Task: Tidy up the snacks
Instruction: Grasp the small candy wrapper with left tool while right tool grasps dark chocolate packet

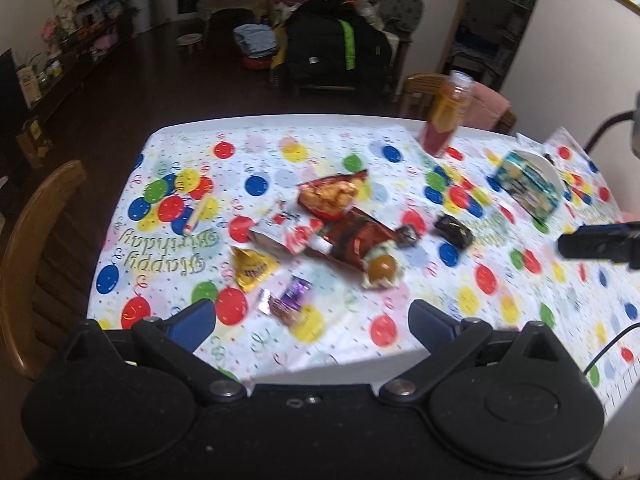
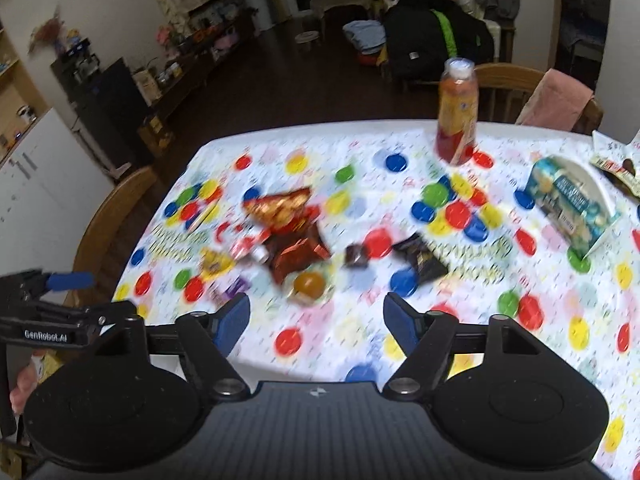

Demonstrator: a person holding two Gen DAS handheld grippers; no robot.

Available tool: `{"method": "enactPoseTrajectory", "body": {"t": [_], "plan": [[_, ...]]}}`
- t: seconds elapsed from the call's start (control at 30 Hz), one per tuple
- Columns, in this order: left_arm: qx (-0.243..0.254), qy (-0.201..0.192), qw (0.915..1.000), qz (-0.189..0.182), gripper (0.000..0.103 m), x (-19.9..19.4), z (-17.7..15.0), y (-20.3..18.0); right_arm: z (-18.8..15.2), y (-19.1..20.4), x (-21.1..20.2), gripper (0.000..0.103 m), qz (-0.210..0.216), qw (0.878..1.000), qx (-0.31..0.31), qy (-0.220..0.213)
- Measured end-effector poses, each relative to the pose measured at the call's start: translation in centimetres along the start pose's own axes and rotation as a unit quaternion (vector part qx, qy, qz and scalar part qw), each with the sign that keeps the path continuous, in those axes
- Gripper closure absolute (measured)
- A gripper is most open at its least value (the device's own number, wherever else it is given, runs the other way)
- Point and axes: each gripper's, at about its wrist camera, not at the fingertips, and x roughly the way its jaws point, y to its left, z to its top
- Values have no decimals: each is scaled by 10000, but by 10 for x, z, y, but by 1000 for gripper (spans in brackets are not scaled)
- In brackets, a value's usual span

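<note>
Snacks lie scattered mid-table on a balloon-print cloth (image 1: 480, 320). A red chip bag (image 1: 332, 196) and a dark red foil packet (image 1: 352, 240) lie together. Near them are a wrapped round bun (image 1: 382, 268), a yellow packet (image 1: 250, 270), a purple candy (image 1: 294, 300) and a dark chocolate wrapper (image 1: 454, 231). My left gripper (image 1: 312, 326) is open over the near edge, holding nothing. My right gripper (image 2: 316, 326) is open too, short of the bun (image 2: 309, 285) and the dark wrapper (image 2: 420, 260). The red foil packet (image 2: 296, 252) lies just beyond.
A juice bottle (image 1: 448, 114) (image 2: 457, 114) stands at the far edge. A blue-green snack box (image 1: 528, 184) (image 2: 572, 208) sits at the right. Wooden chairs (image 1: 28, 248) (image 2: 504, 88) flank the table. The right gripper shows at the left wrist view's right edge (image 1: 600, 244).
</note>
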Motion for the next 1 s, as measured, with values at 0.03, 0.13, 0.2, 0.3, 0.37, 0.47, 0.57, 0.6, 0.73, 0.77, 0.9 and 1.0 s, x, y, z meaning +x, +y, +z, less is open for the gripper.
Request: {"method": "enactPoseTrajectory", "body": {"t": [0.03, 0.13, 0.2, 0.3, 0.37, 0.47, 0.57, 0.6, 0.73, 0.77, 0.9, 1.0], "plan": [[-29, 24, 10000, 25, 1, 5, 3, 2, 7, -4, 3, 28, -13, 10000, -44, 16], [-142, 128, 9998, 108, 1, 21, 8, 7, 24, -14, 14, 27, -90, 9998, -152, 59], [-264, 242, 9993, 129, 1, 35, 12, 12, 33, -21, 23, 27, -182, 9996, -201, 78], [-432, 422, 9980, 163, 1, 54, 16, 16, 45, -34, 41, 27, -191, 9993, -250, 199], [-567, 538, 9968, 177, 1, 67, 18, 20, 50, -42, 57, 27, -210, 9988, -279, 344], [-813, 705, 9940, 204, 1, 86, 20, 26, 56, -57, 85, 27, -299, 9977, -247, 559], [-956, 863, 9914, 250, 2, 103, 21, 30, 60, -74, 114, 27, -355, 9960, -258, 774], [-1001, 929, 9903, 259, 3, 108, 22, 31, 60, -79, 124, 27, -398, 9954, -260, 834], [-1403, 1296, 9814, 182, 9, 133, 21, 40, 58, -101, 162, 28, -476, 9922, -167, 1136], [-1494, 1364, 9791, 192, 10, 138, 21, 42, 57, -104, 171, 28, -485, 9912, -158, 1222], [-1623, 1608, 9734, 178, 19, 159, 20, 44, 51, -114, 197, 28, -592, 9872, -267, 1456], [-1775, 1772, 9679, 144, 25, 174, 17, 46, 50, -121, 211, 29, -559, 9857, -249, 1569]]}}
